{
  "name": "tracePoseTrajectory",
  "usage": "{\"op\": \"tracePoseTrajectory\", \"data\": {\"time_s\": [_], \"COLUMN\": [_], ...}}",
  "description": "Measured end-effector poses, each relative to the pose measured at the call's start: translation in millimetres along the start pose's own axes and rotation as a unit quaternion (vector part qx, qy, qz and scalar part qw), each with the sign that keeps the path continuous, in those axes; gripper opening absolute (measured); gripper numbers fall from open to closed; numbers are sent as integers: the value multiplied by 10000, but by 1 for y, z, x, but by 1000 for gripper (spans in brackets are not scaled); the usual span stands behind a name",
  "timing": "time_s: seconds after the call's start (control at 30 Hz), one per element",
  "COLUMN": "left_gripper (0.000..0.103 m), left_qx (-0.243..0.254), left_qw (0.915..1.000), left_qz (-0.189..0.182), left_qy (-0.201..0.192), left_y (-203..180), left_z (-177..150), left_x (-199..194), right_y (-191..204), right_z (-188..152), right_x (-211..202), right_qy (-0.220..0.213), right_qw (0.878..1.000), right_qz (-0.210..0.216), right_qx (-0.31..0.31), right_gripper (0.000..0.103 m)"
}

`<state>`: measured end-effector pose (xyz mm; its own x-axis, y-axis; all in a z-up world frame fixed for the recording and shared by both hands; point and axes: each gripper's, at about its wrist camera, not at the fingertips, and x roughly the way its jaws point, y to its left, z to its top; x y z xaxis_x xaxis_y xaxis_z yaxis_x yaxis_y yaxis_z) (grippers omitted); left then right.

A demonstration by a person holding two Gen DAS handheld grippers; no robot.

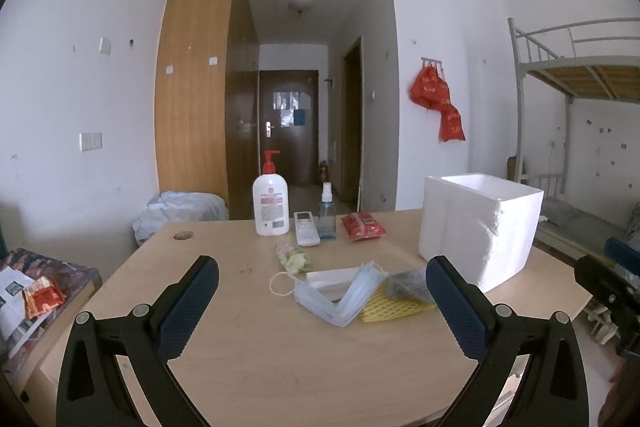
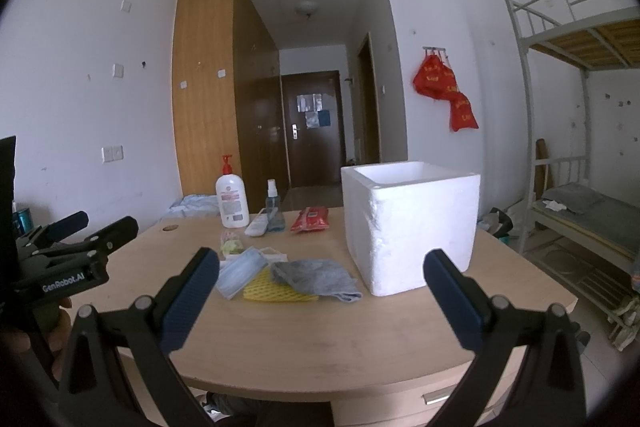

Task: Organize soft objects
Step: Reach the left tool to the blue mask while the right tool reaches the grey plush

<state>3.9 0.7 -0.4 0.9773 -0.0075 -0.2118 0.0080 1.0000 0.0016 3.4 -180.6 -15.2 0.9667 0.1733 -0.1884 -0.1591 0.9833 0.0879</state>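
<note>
A pile of soft things lies mid-table: a blue face mask (image 1: 340, 297) (image 2: 240, 273), a yellow foam net (image 1: 394, 305) (image 2: 272, 287), a grey cloth (image 1: 408, 283) (image 2: 316, 277) and a small floral bundle (image 1: 294, 257) (image 2: 231, 245). A white foam box (image 1: 480, 227) (image 2: 408, 223) stands open-topped to their right. My left gripper (image 1: 322, 265) is open and empty, held short of the pile. My right gripper (image 2: 320, 259) is open and empty, in front of the cloth and box.
At the table's back stand a pump bottle (image 1: 271, 201) (image 2: 232, 199), a spray bottle (image 1: 327, 213), a white remote (image 1: 306, 229) and a red packet (image 1: 363, 226) (image 2: 311, 219). A bunk bed (image 2: 580, 147) stands right. A side surface with papers (image 1: 28, 303) lies left.
</note>
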Motion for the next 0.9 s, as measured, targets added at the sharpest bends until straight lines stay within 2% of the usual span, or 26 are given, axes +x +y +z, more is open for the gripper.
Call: {"op": "tracePoseTrajectory", "data": {"time_s": [0.37,0.7,0.9], "left_gripper": [103,103,103], "left_qx": [0,-118,-90], "left_qw": [9999,9982,9956], "left_qz": [-30,115,32], "left_qy": [129,571,933], "left_y": [2,20,26], "left_z": [6,10,3], "left_x": [19,69,103], "right_y": [3,8,13], "right_z": [2,3,0], "right_x": [12,62,97], "right_qy": [92,524,885], "right_qw": [9999,9979,9946], "right_qz": [74,378,528], "right_qx": [-31,-107,-124], "right_gripper": [103,103,103]}}
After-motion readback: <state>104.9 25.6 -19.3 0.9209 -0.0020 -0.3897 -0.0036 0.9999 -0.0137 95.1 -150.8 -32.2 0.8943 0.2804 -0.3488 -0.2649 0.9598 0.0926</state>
